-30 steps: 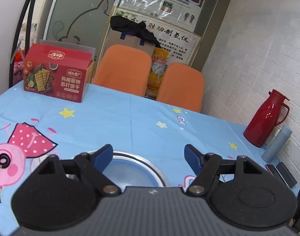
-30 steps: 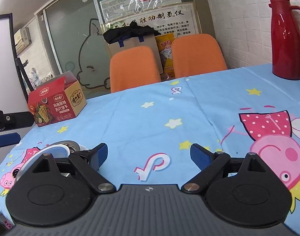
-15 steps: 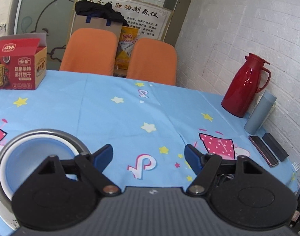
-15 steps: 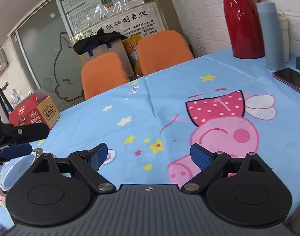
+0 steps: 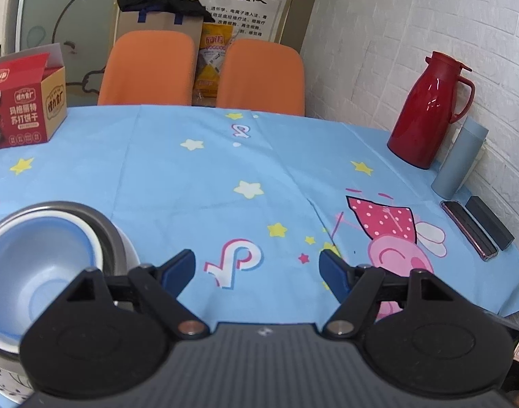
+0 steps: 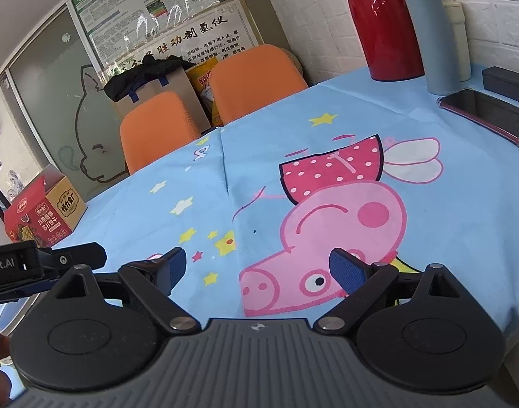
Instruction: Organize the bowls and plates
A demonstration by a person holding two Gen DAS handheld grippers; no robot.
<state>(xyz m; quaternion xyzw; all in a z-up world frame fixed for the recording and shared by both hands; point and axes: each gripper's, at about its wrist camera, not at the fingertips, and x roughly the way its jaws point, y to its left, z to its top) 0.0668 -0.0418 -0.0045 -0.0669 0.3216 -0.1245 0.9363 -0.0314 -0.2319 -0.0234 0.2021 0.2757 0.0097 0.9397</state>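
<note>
At lower left of the left wrist view, a blue bowl [image 5: 38, 258] sits nested in a metal bowl [image 5: 118, 238] on a patterned plate [image 5: 4, 382]; stacking looks largely done. The left gripper [image 5: 257, 267] and right gripper [image 6: 257, 267] gape apart, both empty.

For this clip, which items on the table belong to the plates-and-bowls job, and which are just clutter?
Part of the job:
- blue-and-white bowl, nested in the metal bowl
- patterned dish under them, only its edge showing

Just lying about:
- red cracker box
- red thermos jug
- grey-blue flask
- phone and black case
</note>
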